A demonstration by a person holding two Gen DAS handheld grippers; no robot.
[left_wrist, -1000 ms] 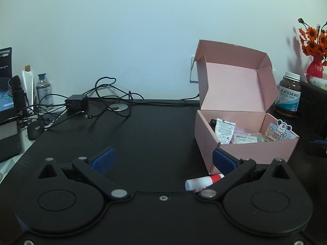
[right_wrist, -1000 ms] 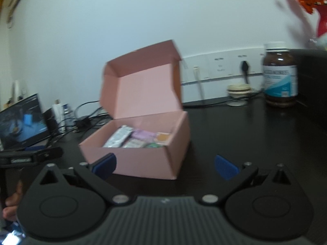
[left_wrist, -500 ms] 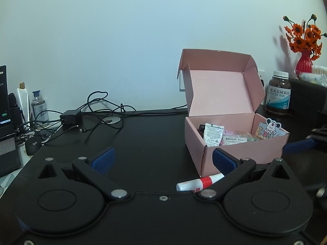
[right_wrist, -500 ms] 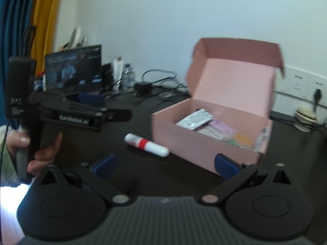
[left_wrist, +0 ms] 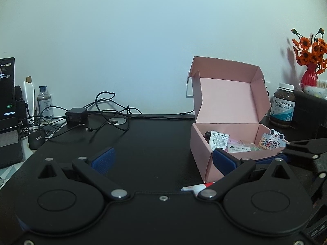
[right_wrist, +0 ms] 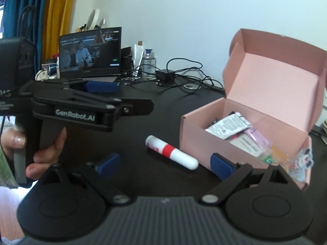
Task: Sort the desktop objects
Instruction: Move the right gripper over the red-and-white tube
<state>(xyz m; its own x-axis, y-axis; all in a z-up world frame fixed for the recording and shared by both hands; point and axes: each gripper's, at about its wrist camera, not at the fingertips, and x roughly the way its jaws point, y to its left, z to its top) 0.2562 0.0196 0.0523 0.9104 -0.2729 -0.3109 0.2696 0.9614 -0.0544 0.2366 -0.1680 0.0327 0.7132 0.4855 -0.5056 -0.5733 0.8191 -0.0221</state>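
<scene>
The white tube with a red band (right_wrist: 171, 152) lies flat on the black bench (right_wrist: 155, 106), just beside the front wall of the open pink box (right_wrist: 196, 134), which holds sachets and an alcohol pad packet. The right gripper (right_wrist: 165, 164) hangs over the tube, its jaws wide apart but just closing a little, pads clear of it. The left gripper (left_wrist: 163, 159), held in a hand (right_wrist: 40, 155), stands apart with nothing between its 2 fingers.
</scene>
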